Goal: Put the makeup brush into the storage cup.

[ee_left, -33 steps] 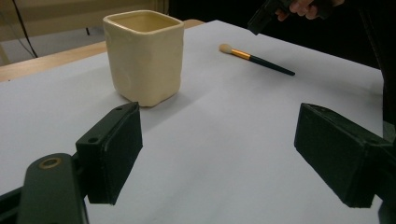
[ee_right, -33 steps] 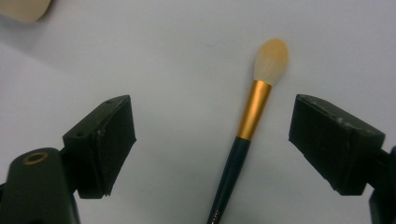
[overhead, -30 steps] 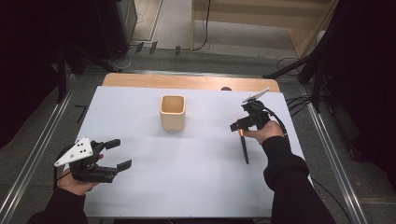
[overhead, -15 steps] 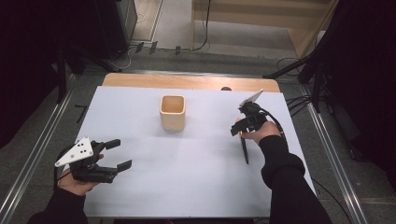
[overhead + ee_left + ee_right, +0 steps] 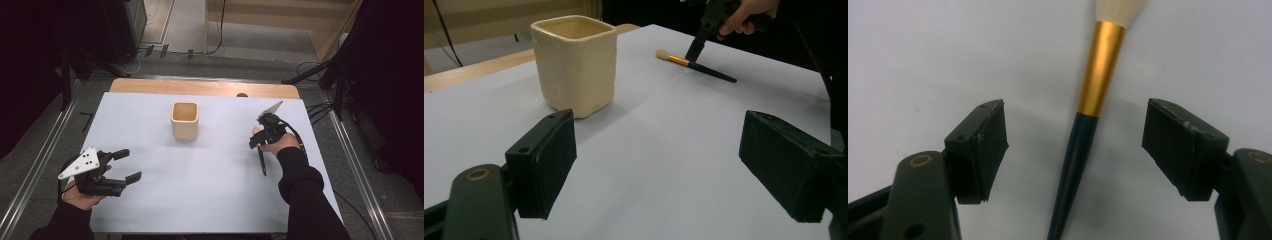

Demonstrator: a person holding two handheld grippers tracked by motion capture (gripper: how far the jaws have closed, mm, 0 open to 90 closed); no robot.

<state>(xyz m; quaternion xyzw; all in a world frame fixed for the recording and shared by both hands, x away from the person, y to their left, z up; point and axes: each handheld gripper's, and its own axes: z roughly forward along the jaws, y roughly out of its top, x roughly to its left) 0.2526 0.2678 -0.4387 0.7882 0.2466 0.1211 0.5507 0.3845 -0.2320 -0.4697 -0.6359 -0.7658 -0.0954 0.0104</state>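
Observation:
A makeup brush (image 5: 261, 163) with a dark handle, gold ferrule (image 5: 1100, 65) and pale bristles lies flat on the white table's right side. My right gripper (image 5: 254, 142) points down right over it. In the right gripper view its jaws (image 5: 1078, 134) stand on either side of the handle without touching it; they have just been closing a little but are still wide. A cream square cup (image 5: 185, 121) stands upright mid-table. My left gripper (image 5: 129, 165) rests open at the front left, nothing between its jaws (image 5: 659, 160). It looks toward the cup (image 5: 574, 65) and the brush (image 5: 696, 66).
The white tabletop (image 5: 210, 195) has a wooden strip (image 5: 200, 88) along its far edge. Metal rails (image 5: 350, 150) run along both sides of the table. Cables (image 5: 320, 110) lie off the right far corner.
My right gripper has sunk a little lower toward the brush. The left gripper and the cup have stayed where they were.

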